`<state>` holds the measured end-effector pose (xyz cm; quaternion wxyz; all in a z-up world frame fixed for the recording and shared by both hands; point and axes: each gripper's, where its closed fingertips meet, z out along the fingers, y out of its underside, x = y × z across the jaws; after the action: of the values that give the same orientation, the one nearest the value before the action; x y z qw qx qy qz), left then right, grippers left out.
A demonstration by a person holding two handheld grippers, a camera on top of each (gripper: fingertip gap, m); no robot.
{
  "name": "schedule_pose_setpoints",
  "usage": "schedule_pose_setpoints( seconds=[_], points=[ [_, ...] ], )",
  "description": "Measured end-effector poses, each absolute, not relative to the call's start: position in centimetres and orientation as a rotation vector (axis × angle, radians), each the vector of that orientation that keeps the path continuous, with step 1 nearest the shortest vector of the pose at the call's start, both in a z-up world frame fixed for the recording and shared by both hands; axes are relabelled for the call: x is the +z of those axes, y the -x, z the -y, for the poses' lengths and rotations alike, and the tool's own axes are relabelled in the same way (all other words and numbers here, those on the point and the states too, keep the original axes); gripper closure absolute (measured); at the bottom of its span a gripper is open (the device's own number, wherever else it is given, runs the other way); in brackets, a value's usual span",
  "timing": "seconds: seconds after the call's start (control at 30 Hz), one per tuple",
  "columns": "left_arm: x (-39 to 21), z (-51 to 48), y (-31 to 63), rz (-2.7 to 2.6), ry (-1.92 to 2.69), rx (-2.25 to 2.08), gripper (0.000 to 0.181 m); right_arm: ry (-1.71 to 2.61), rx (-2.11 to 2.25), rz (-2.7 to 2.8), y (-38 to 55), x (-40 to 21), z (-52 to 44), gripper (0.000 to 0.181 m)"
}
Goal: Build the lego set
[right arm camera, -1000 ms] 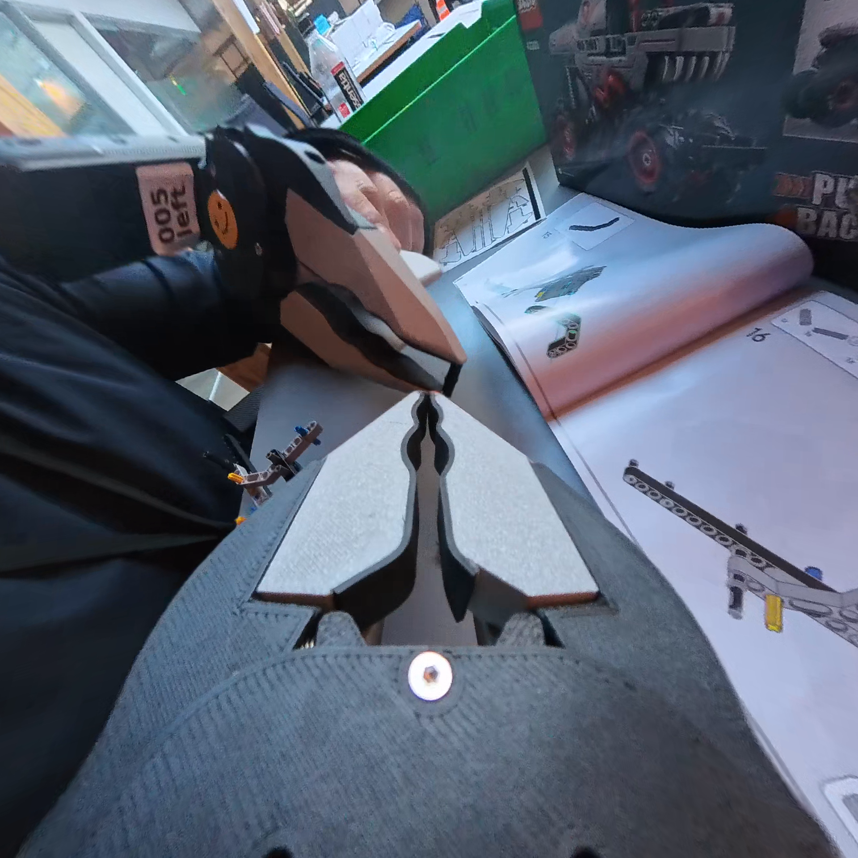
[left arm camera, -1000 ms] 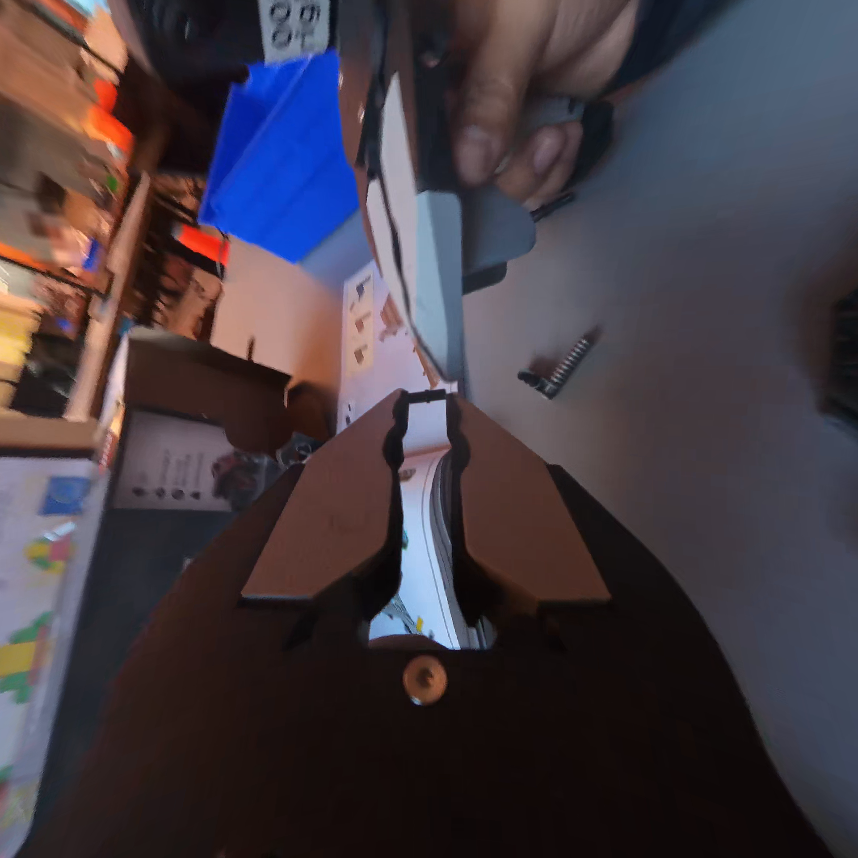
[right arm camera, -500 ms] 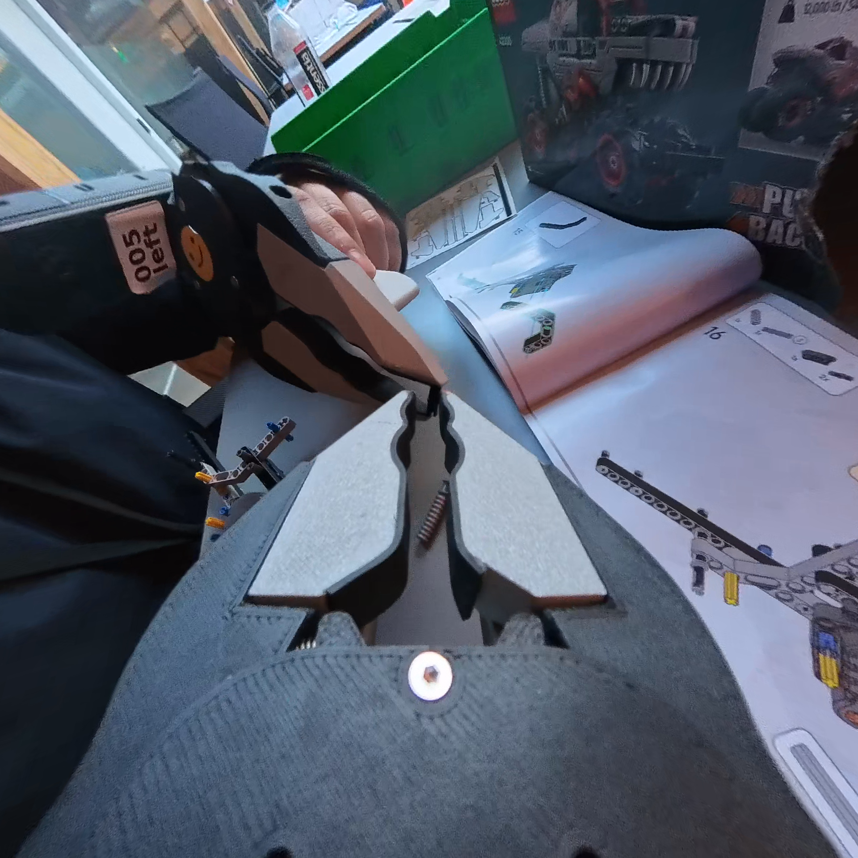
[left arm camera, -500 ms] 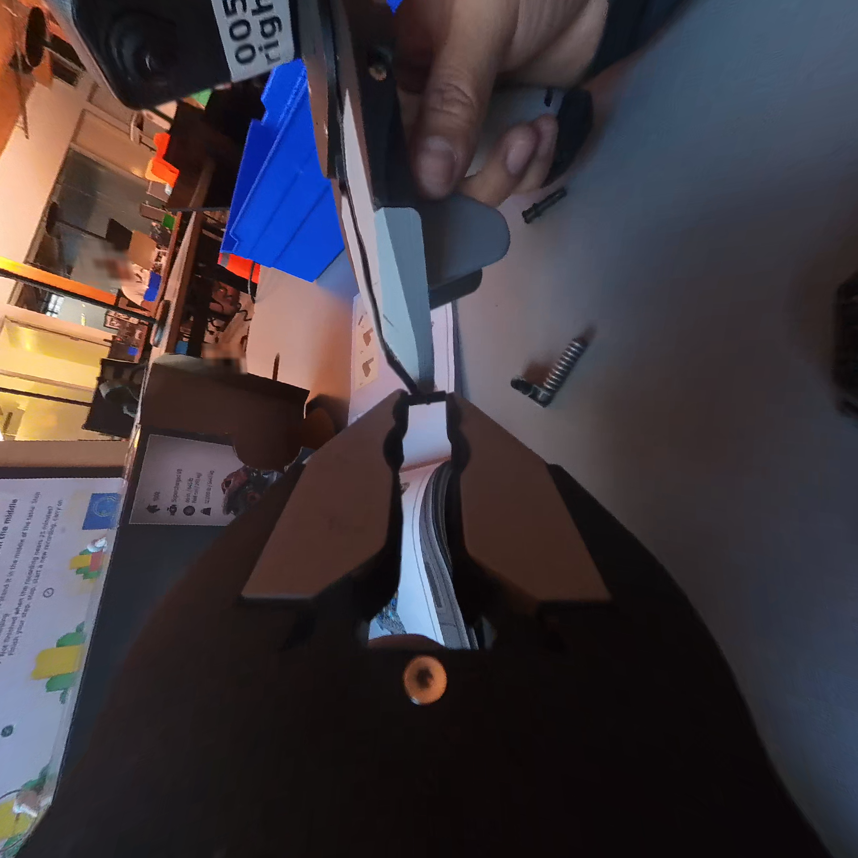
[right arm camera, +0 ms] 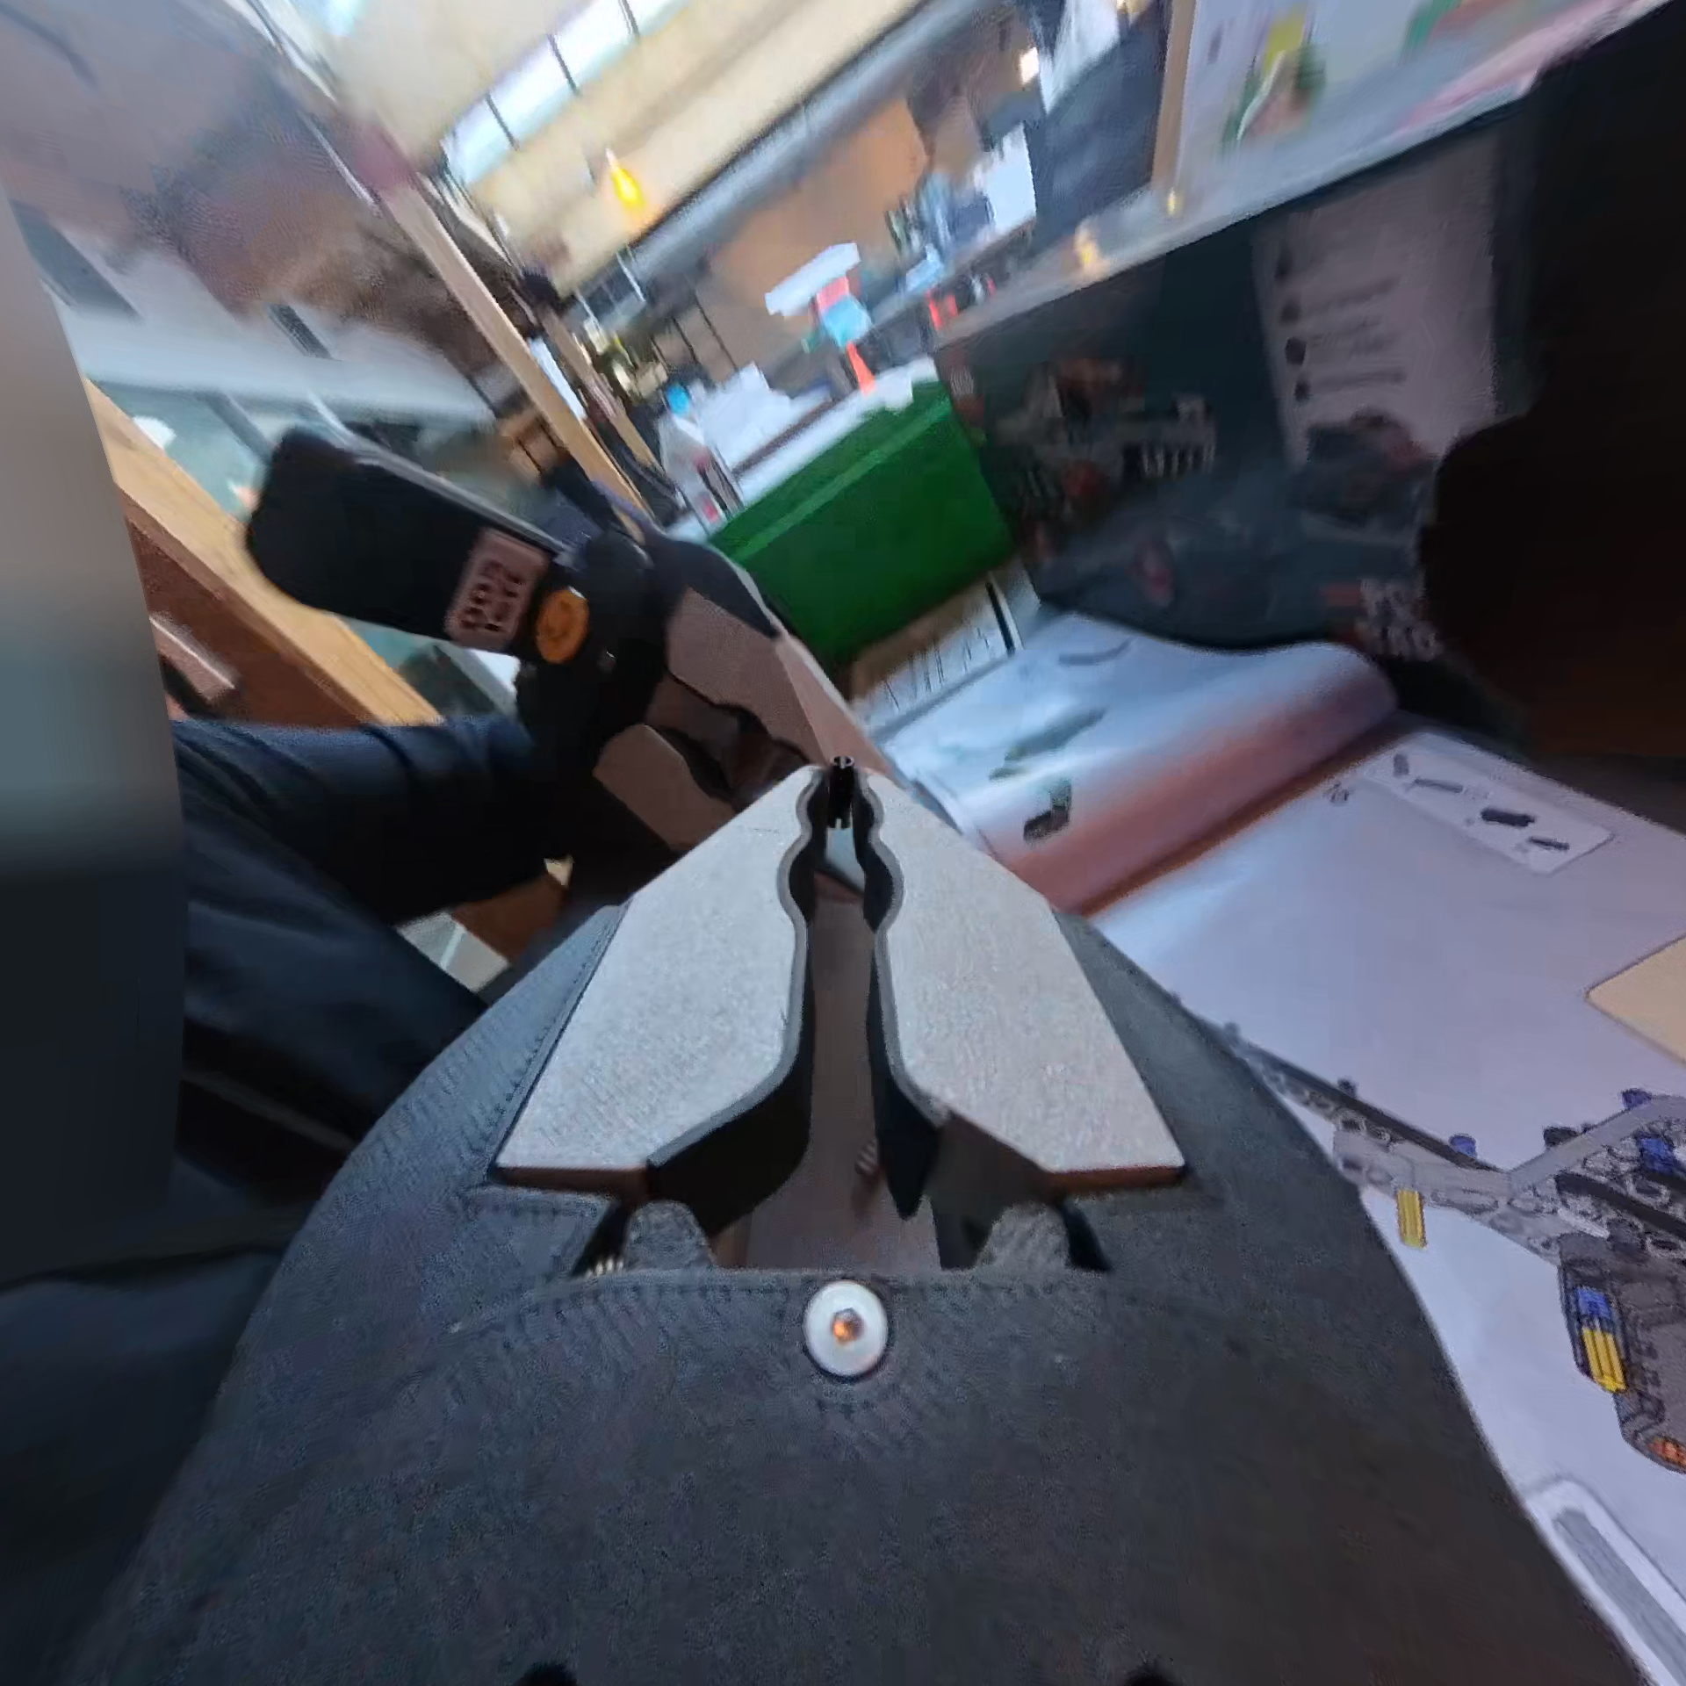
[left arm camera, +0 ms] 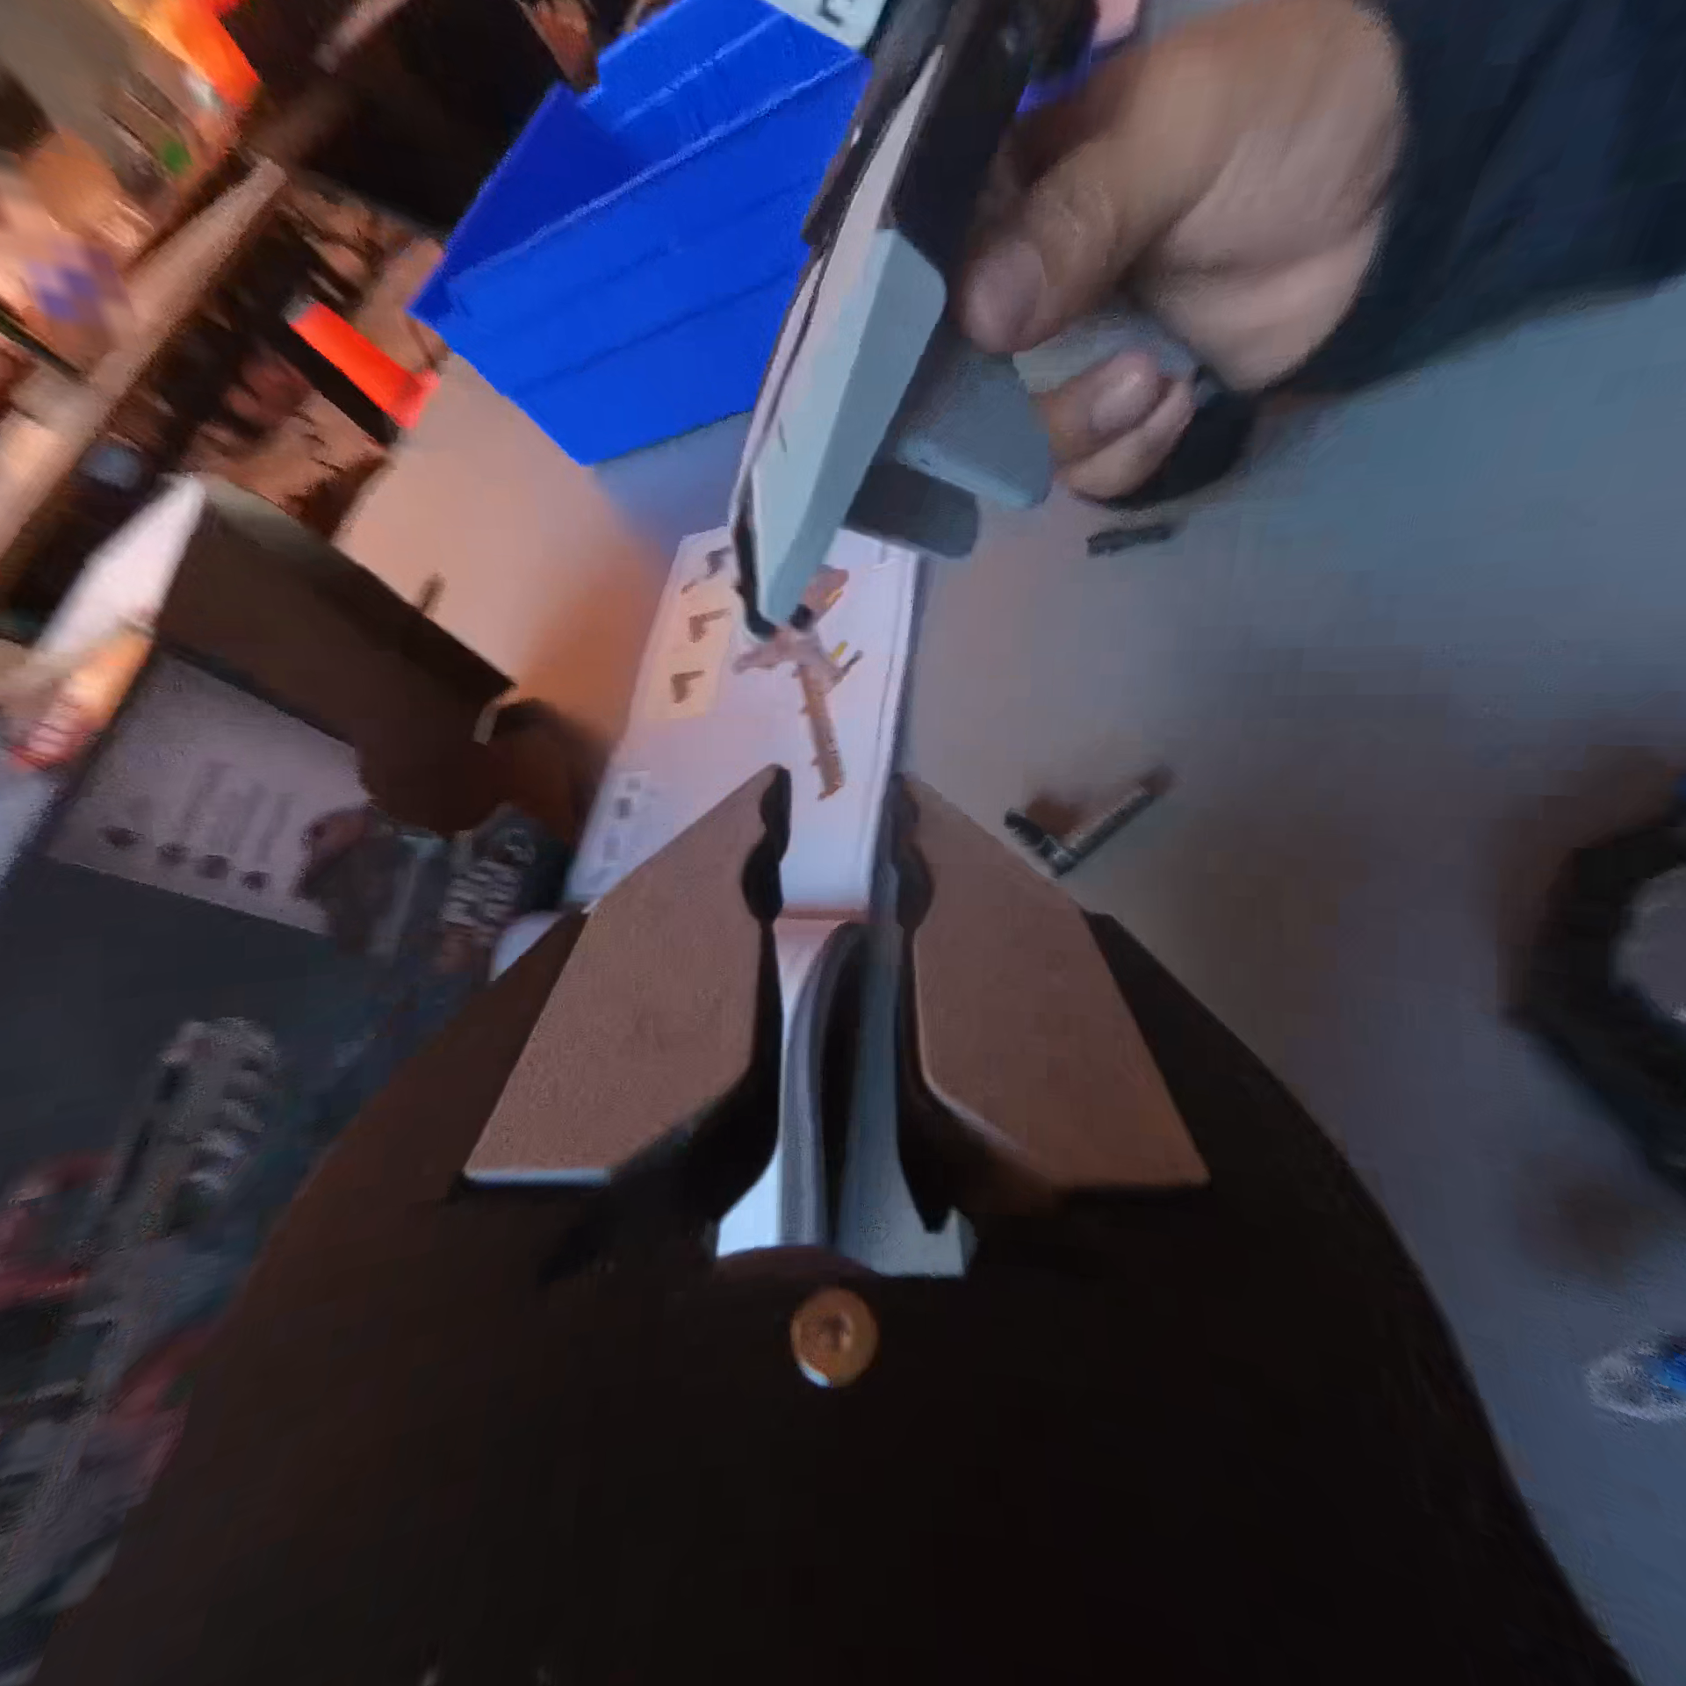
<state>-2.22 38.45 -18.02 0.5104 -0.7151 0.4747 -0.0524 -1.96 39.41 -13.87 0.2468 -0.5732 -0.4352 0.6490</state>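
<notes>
My right gripper (right arm camera: 839, 807) is shut on a small black pin (right arm camera: 837, 792) that sticks out at its grey fingertips. It also shows in the left wrist view (left arm camera: 774, 622), held by a hand, above the open instruction booklet (left arm camera: 803, 693). My left gripper (left arm camera: 841, 807) has brown fingers slightly apart with nothing between them. In the right wrist view it (right arm camera: 785, 730) sits just behind and left of my right fingertips. The booklet (right arm camera: 1323, 921) lies open to the right.
A small spring part (left arm camera: 1090, 821) and a loose black pin (left arm camera: 1127, 538) lie on the grey table. A blue bin (left arm camera: 639, 274), a green bin (right arm camera: 867, 538) and the dark set box (right arm camera: 1140, 493) stand behind. A black wheel (left arm camera: 1633, 985) lies at the right.
The black pin that my left gripper held across its tips is now in my right gripper. The left fingers have opened a little and the two grippers have drawn apart.
</notes>
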Motion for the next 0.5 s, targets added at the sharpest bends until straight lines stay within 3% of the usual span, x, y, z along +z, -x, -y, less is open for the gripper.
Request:
schedule_pose_setpoints(
  seconds=[0.23,0.5],
  points=[
    [-14.9,-37.0,0.4,-0.919,1.787,-0.654,0.169,1.383,1.866,1.156,2.5,-11.7,-37.7,0.180],
    [-13.5,-37.0,0.9,-0.813,1.782,-0.753,0.172,1.278,1.748,1.227,2.9,-11.5,-36.5,0.180]
  ],
)
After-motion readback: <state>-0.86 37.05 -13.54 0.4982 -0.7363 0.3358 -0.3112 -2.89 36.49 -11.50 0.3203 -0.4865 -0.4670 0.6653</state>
